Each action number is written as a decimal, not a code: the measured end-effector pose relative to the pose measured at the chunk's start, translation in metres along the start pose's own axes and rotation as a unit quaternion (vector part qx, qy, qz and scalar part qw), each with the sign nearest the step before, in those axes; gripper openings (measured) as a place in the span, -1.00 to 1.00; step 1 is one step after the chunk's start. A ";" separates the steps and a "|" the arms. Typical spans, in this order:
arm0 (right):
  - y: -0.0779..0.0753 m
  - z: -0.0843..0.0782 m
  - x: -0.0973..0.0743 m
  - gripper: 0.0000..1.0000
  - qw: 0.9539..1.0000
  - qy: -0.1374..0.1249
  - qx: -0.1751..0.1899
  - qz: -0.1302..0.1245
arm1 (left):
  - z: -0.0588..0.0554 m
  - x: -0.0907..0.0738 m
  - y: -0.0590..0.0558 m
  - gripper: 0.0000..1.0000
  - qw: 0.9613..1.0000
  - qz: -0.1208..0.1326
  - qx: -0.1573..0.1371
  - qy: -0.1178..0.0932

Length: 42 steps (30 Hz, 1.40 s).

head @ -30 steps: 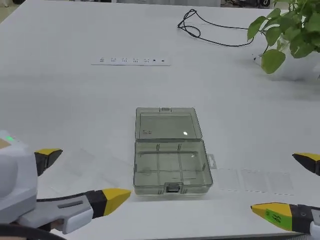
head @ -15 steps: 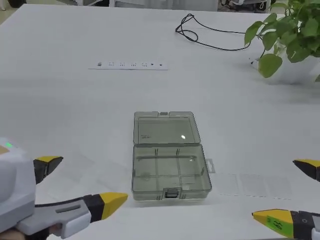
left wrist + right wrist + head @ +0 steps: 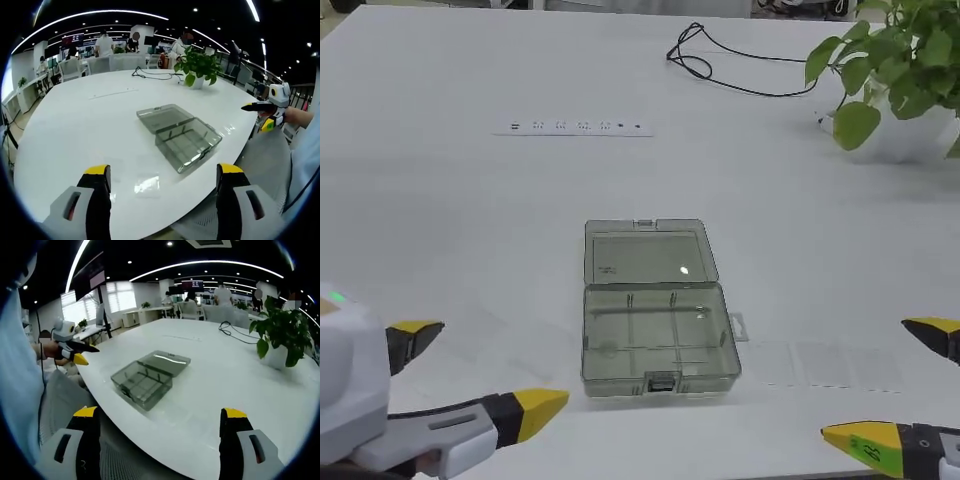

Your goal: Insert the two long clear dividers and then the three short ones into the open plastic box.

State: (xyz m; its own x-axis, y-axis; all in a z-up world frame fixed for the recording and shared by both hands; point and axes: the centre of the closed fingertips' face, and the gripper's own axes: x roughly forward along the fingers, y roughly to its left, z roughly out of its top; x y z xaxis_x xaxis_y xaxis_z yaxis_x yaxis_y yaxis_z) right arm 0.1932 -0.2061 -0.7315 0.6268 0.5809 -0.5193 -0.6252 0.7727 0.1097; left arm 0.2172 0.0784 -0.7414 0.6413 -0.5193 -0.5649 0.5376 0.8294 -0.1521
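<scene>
The smoky clear plastic box [image 3: 660, 342] lies open in the middle of the white table, its lid [image 3: 645, 255] folded flat behind it. Thin lines cross its inside; I cannot tell whether they are ribs or dividers. Flat clear dividers [image 3: 832, 364] lie on the table right of the box, and a small clear piece [image 3: 741, 327] touches its right side. More clear pieces [image 3: 147, 184] lie just ahead of my left gripper [image 3: 162, 180]. That left gripper [image 3: 480, 367] hangs open at the lower left, empty. My right gripper [image 3: 892, 383] is open and empty at the lower right.
A white power strip [image 3: 575, 126] lies far behind the box. A black cable [image 3: 720, 65] loops at the back, and a potted plant [image 3: 890, 70] stands at the back right. The table's near edge runs just under both grippers. People sit at distant desks [image 3: 105, 45].
The head camera has shifted a little, so the whole picture has slid. Both grippers stay open and empty, sitting slightly lower in the picture. The box has not moved.
</scene>
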 end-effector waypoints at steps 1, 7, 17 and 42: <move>0.000 0.000 0.000 1.00 1.000 0.000 0.002 0.000 | 0.000 0.000 0.000 0.77 1.000 0.000 0.000 0.000; -0.002 0.000 0.000 1.00 1.000 -0.001 0.001 -0.002 | -0.002 0.001 -0.001 0.77 1.000 -0.001 0.003 0.003; -0.002 0.000 0.002 1.00 1.000 0.002 -0.001 0.000 | -0.006 0.002 0.001 0.72 1.000 0.001 0.009 0.012; 0.001 -0.007 0.008 1.00 1.000 0.012 0.005 0.012 | -0.043 0.032 0.020 0.11 0.994 0.017 0.006 0.106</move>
State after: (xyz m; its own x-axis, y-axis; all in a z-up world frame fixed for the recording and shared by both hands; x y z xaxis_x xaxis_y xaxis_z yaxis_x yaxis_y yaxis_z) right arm 0.1938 -0.2023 -0.7415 0.5996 0.5937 -0.5367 -0.6357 0.7607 0.1313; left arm 0.2254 0.0874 -0.7971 0.5307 -0.4349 -0.7274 0.5244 0.8428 -0.1213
